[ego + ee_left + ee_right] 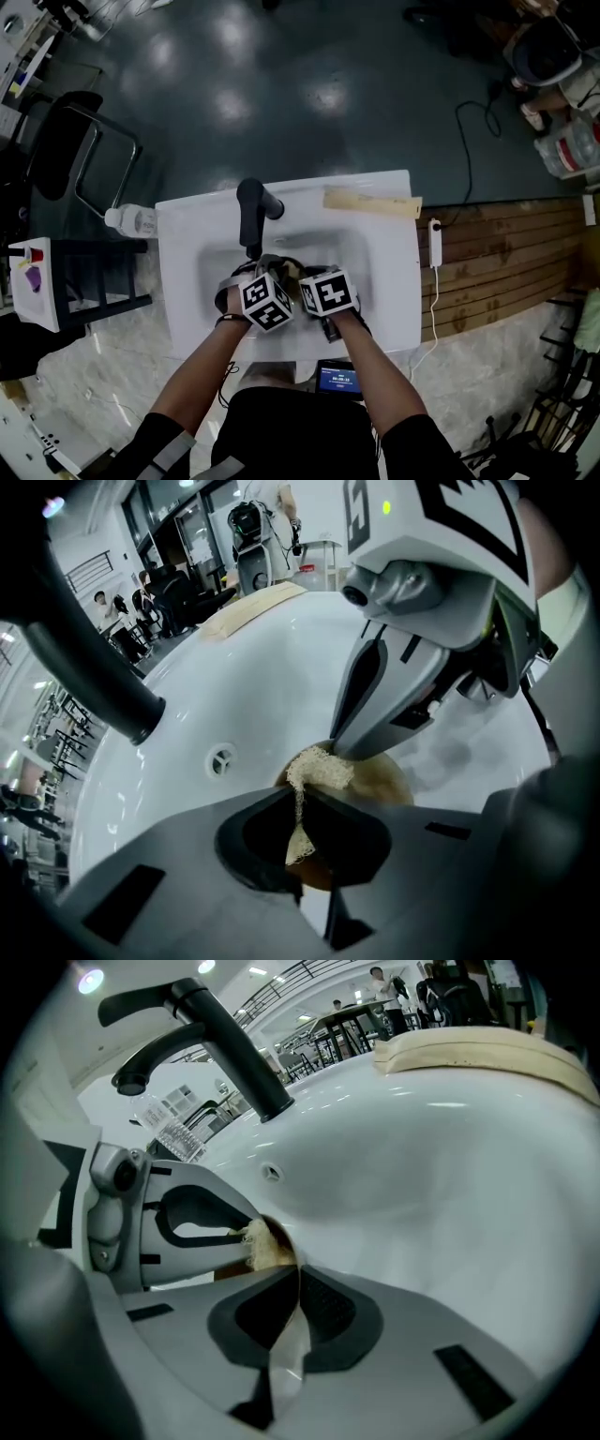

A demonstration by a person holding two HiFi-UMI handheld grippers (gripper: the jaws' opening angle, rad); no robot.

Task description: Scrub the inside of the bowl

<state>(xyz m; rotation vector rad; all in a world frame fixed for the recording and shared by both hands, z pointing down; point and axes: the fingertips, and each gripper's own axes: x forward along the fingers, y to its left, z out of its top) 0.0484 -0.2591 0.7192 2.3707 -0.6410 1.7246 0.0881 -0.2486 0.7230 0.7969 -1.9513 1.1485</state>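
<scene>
Beige scrub pad (pixel 321 769): pinched in left hand-held gripper (pixel 300 803) — press flat, sweep round inside wall.
Brown bowl (pixel 398 782): rim clamped by right hand-held gripper (pixel 294 1277) — hold steady.

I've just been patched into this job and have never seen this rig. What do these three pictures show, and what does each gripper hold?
There is no robot arm here. A person stands at a white sink with a hand-held two-jaw gripper in each hand. The head view looks down from a camera on the person's head. The marker cubes are parts of the grippers. The other two views come from cameras that ride on the grippers and look along their jaws. The left gripper is shut on a beige pad, at a brown bowl in the basin. The right gripper is shut on the bowl's rim. A black tap stands behind.
</scene>
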